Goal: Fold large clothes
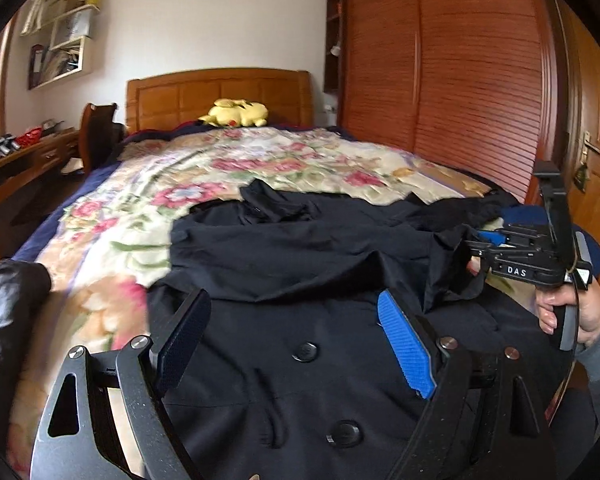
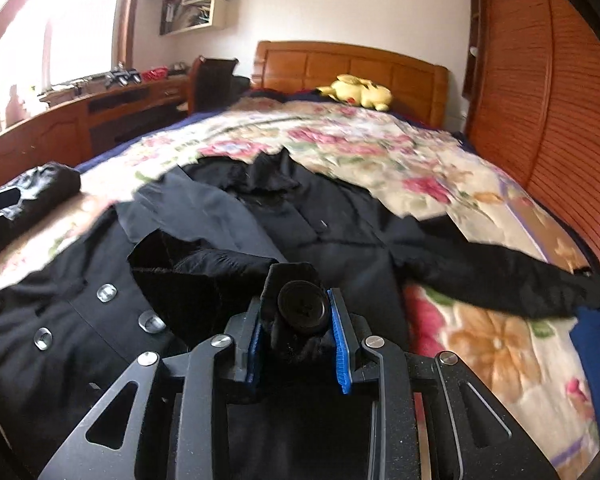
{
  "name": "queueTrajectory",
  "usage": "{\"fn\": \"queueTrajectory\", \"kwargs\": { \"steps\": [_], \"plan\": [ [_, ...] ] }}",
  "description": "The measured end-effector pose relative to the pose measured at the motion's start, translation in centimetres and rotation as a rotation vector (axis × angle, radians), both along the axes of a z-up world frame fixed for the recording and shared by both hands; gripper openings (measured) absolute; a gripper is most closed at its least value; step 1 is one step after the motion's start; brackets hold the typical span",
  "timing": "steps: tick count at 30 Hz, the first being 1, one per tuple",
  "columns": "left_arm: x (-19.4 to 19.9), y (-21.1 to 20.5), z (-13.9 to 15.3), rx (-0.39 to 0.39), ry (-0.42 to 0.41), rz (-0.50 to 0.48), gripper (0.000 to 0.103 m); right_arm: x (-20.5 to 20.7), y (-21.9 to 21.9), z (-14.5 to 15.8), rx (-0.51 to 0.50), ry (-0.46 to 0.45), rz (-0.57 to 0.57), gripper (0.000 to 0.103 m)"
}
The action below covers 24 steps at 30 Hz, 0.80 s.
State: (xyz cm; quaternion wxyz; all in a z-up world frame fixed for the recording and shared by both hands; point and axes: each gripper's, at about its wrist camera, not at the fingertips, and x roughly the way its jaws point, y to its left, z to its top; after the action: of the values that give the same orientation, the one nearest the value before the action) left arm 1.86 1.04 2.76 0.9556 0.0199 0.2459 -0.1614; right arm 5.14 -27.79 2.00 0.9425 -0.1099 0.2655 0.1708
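Pinching coat (image 2: pixel 340 216) cloth, right claw (image 2: pixel 296 320); left claw (image 1: pixel 296 344) spread; plush (image 1: pixel 239 113) beyond.

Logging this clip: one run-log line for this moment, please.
left tongs: open over black coat | right tongs: shut on coat's buttoned edge | bed: coat unfolded

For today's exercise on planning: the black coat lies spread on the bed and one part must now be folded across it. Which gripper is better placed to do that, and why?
Right. The right gripper is already shut on a buttoned flap of the black coat, ready to carry it across. The left gripper hovers open above the coat front, holding nothing.
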Motion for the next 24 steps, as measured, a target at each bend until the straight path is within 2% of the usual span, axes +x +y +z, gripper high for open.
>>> {"fn": "queueTrajectory", "kwargs": {
  "steps": [2,4,6,10,16,20,24],
  "plan": [
    [0.4,-0.5,-0.7,0.004,0.02,-0.014,0.086,-0.3,-0.8,-0.5,-0.001,0.011,-0.026,0.031],
    [1.0,-0.9,-1.7,0.018,0.053,-0.026,0.086,-0.4,-1.6,-0.8,-0.004,0.023,-0.06,0.039],
    [1.3,-1.2,-2.4,0.037,0.07,-0.026,0.086,-0.4,-2.1,-0.4,-0.01,0.023,-0.096,0.04],
    [1.4,-1.3,-3.0,0.038,0.086,-0.027,0.086,-0.7,-2.2,0.2,-0.013,0.008,-0.157,0.053],
    [0.7,-1.2,-2.7,0.026,0.068,-0.025,0.086,-2.4,-2.3,1.8,0.045,-0.072,-0.209,0.056],
    [0.6,-1.2,-2.8,0.024,0.065,-0.024,0.086,-3.7,-2.6,2.4,0.104,-0.095,-0.193,0.06],
    [0.4,-1.2,-2.7,0.024,0.061,-0.022,0.086,-2.9,-0.7,1.7,0.036,-0.049,-0.153,0.06]
  ]
}}
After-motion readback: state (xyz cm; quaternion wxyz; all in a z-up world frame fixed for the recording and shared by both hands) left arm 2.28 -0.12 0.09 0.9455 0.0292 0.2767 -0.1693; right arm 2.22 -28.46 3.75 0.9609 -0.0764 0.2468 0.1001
